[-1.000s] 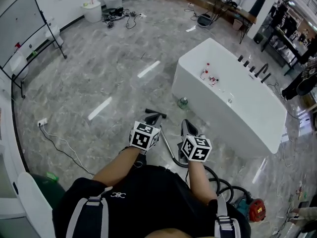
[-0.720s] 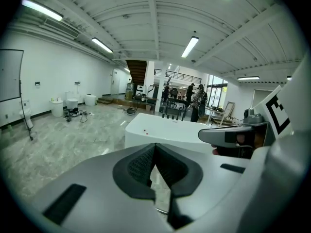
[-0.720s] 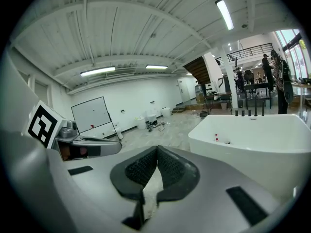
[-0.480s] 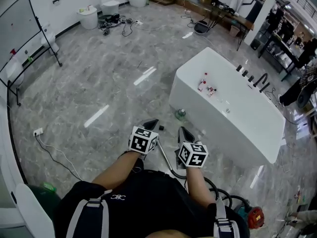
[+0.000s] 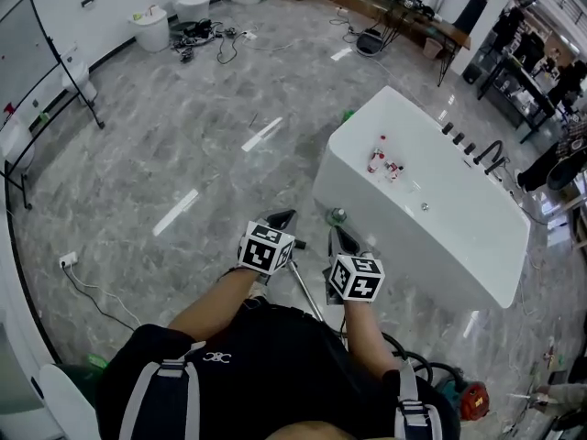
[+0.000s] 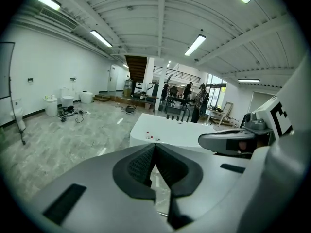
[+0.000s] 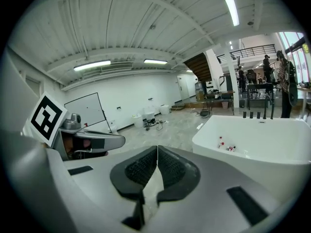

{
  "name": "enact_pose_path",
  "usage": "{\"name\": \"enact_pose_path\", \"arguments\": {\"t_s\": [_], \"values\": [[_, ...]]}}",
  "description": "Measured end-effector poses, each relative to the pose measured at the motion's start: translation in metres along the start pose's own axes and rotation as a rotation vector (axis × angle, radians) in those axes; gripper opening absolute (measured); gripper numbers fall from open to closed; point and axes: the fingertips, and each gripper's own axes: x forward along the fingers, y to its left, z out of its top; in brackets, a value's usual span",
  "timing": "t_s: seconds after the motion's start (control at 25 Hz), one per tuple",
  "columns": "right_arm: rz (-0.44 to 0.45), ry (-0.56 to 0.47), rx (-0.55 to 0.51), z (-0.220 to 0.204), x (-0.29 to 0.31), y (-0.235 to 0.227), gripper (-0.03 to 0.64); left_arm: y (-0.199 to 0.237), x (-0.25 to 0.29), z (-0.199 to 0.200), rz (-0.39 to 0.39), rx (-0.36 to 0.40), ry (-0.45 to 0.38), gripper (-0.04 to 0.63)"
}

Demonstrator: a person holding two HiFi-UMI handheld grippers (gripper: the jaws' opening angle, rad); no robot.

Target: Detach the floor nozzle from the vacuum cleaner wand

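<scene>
Grey marbled showroom floor [image 5: 165, 145] spreads around you. Your left tongs [image 5: 280, 219] are pinched shut, empty. Just right of them a thin silver vacuum wand [image 5: 304, 293] slants across the floor below; its floor nozzle can't be made out. Your right tongs [image 5: 341, 236] are likewise shut and empty, near a white oblong bathtub [image 5: 385, 236]. This looks like the approach step: next, open both tongs and reach down.

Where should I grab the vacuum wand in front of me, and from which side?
Probably best to take the wand on its bare tube, which shows between the left gripper and right gripper. It is thin and slants below them, so come from above with the jaws across its width. Both jaws are shut; open one first.
</scene>
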Motion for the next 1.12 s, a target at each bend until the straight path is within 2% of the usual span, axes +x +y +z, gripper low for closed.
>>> {"name": "enact_pose_path", "arguments": {"t_s": [0.16, 0.4, 0.56, 0.72, 0.92, 1.12], "values": [[0.008, -0.019, 0.014, 0.014, 0.04, 0.011, 0.015, 0.037, 0.019, 0.011, -0.034, 0.015, 0.019, 0.006], [-0.029, 0.017, 0.021, 0.018, 0.095, 0.01, 0.015, 0.079, 0.053, 0.013, -0.088, -0.056, 0.059, 0.006], [-0.071, 0.061, 0.015, 0.004, 0.121, 0.004, 0.015, 0.102, 0.069, -0.005, -0.103, -0.069, 0.112, 0.006], [-0.116, 0.095, 0.022, -0.007, 0.145, -0.01, 0.015, 0.135, 0.092, -0.025, -0.089, -0.141, 0.16, 0.006], [-0.103, 0.189, 0.072, -0.044, 0.157, -0.028, 0.015, 0.142, 0.118, -0.056, -0.083, -0.202, 0.24, 0.006], [-0.104, 0.301, 0.039, -0.096, 0.19, -0.056, 0.017, 0.153, 0.162, -0.089, -0.071, -0.225, 0.286, 0.006]]}}
